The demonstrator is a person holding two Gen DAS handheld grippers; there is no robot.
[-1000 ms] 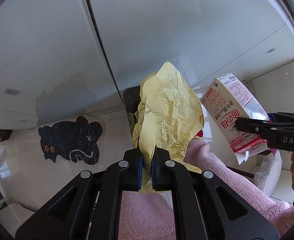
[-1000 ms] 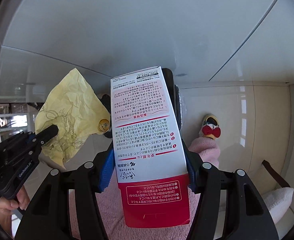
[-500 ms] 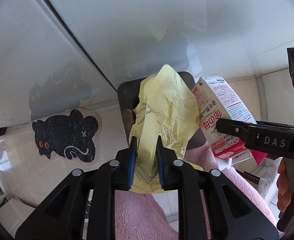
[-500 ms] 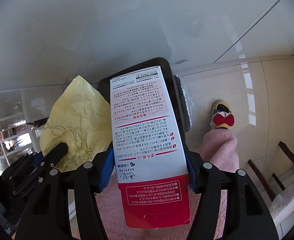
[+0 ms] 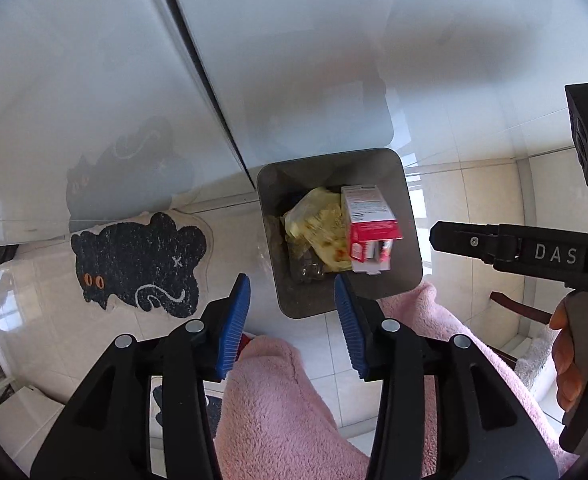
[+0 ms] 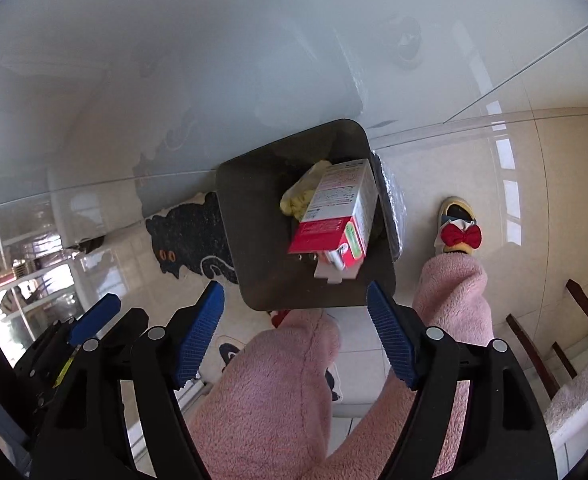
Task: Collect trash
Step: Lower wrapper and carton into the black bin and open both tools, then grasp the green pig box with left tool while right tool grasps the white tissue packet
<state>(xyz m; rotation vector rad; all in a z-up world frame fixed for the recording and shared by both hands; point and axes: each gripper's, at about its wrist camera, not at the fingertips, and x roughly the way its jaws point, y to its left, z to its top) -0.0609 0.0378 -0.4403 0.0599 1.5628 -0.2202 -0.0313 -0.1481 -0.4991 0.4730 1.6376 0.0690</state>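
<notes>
Both items lie inside the open bin [image 5: 335, 168] on the floor, directly beneath the two tools. The left hand-held gripper [image 5: 292, 312] points straight down, jaws just opened to a medium gap with nothing between them; the crumpled yellow wrapper [image 5: 315, 220] sits below and ahead of it. The right hand-held gripper [image 6: 295, 328] has just spread wide and is likewise empty; the red-and-white carton [image 6: 335, 216] rests below it, long axis running away from the jaws, red end nearest. Judged from this, the drop is complete, and either tool is free for the next piece.
</notes>
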